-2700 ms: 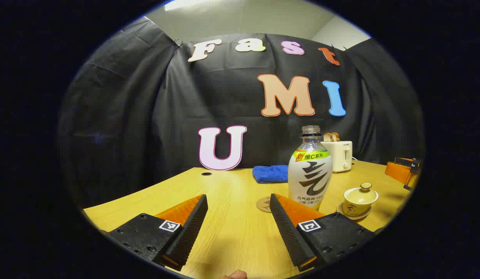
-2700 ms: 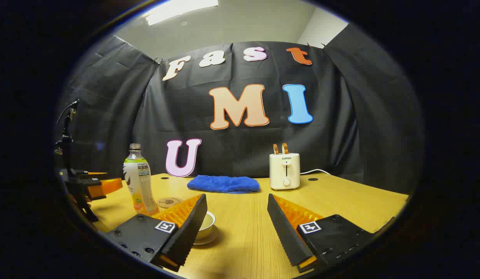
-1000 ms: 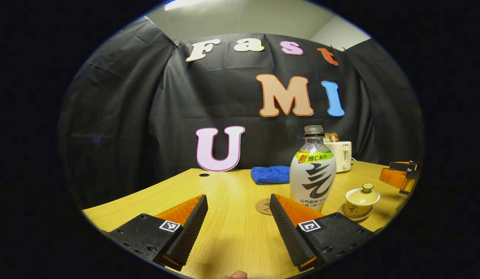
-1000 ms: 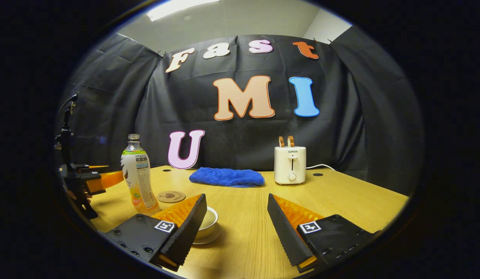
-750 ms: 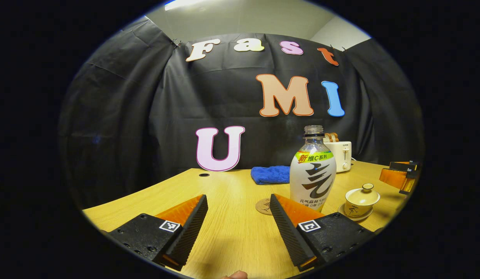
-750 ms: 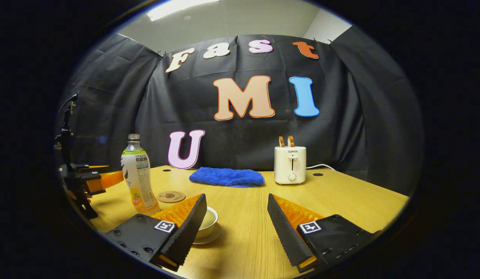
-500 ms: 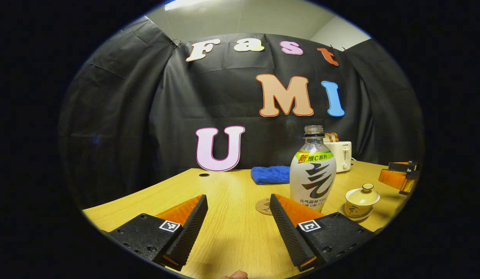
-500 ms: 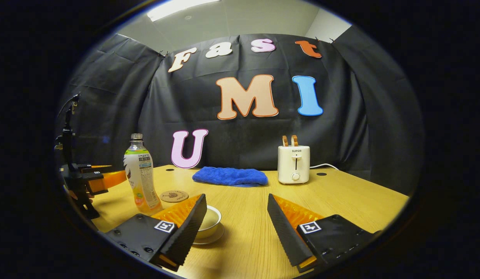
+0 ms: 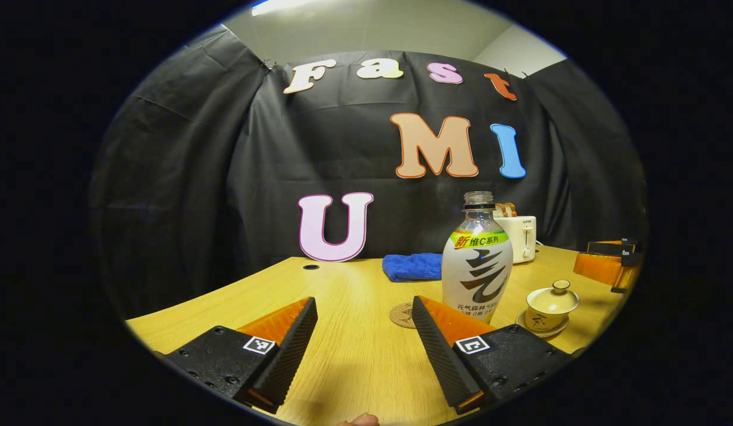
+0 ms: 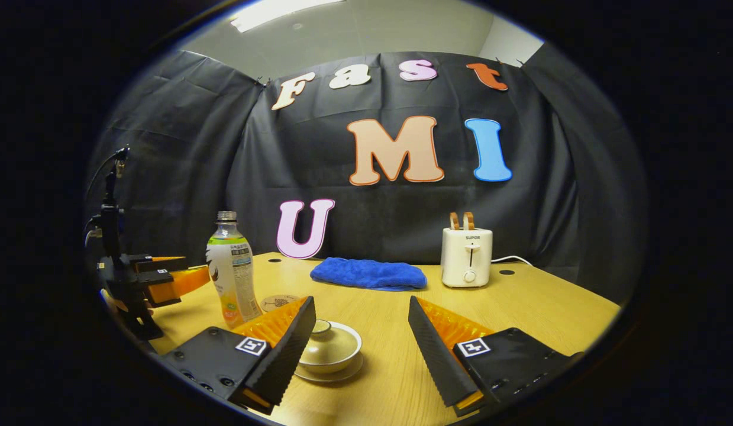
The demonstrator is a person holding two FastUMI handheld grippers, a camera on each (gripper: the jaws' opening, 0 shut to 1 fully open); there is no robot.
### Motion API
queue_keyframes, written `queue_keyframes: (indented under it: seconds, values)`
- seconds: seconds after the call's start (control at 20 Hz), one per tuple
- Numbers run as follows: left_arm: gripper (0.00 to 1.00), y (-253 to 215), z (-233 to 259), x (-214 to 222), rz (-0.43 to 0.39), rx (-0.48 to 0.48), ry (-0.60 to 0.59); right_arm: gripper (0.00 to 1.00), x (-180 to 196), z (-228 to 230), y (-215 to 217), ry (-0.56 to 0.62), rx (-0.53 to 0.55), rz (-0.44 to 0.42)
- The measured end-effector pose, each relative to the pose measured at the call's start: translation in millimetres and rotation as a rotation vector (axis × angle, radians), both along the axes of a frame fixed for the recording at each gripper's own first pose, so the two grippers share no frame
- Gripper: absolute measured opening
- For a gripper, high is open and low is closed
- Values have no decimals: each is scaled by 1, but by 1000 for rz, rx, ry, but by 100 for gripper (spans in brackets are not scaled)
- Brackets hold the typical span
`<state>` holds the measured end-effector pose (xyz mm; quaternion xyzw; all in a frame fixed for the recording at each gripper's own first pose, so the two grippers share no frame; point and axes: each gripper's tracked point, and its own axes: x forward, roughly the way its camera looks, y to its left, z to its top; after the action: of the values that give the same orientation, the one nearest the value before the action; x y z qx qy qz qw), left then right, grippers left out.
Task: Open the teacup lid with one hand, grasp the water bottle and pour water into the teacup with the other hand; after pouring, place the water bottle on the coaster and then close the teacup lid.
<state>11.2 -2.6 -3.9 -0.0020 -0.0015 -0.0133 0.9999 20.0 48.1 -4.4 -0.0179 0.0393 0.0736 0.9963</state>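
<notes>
A cream lidded teacup [image 10: 331,348] sits on its saucer just ahead of my right gripper [image 10: 361,346], which is open, the cup partly behind its left finger. The teacup [image 9: 551,303] also stands at the right in the left gripper view. The uncapped water bottle [image 9: 477,258] stands upright, right of and beyond my open left gripper [image 9: 364,340]. A round cork coaster [image 9: 401,314] lies beside the bottle's base. In the right gripper view the bottle [image 10: 233,270] stands at the left, the coaster [image 10: 275,302] behind it, and the left gripper [image 10: 165,281] is farther left.
A folded blue towel [image 10: 369,273] and a white toaster [image 10: 467,256] with toast sit at the back of the wooden table [image 10: 538,307]. The right gripper [image 9: 606,266] shows orange at the far right in the left gripper view.
My right gripper has swung left toward the teacup, so the lid now shows between its fingers. The left gripper has barely moved. Both stay open.
</notes>
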Motion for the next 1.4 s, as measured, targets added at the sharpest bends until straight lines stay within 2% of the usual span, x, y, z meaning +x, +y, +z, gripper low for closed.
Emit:
queue_keyframes:
  seconds: [0.15,0.2,0.55,0.7,0.75,0.8,0.95,1.05,1.1,1.4]
  values:
    - [94,0,1,0,0,0,0,100,4,-6,13,25,-37,31]
    - [94,0,0,0,0,0,0,95,5,-8,17,33,-45,43]
    - [94,0,0,-1,0,-1,1,95,8,-29,40,110,-114,101]
    - [94,1,0,0,0,-1,1,85,8,-41,43,151,-138,114]
    - [94,1,0,-1,0,-1,1,72,8,-44,45,161,-145,117]
    - [94,0,0,-1,0,-1,1,79,8,-47,48,166,-143,128]
    - [94,0,0,-1,0,-2,1,70,10,-45,49,161,-160,127]
    - [94,1,0,-1,0,-2,0,72,12,-47,52,155,-155,133]
    - [94,1,-1,0,0,-2,1,59,12,-43,51,154,-159,130]
    - [94,0,-1,0,0,-2,0,58,9,-46,52,168,-171,136]
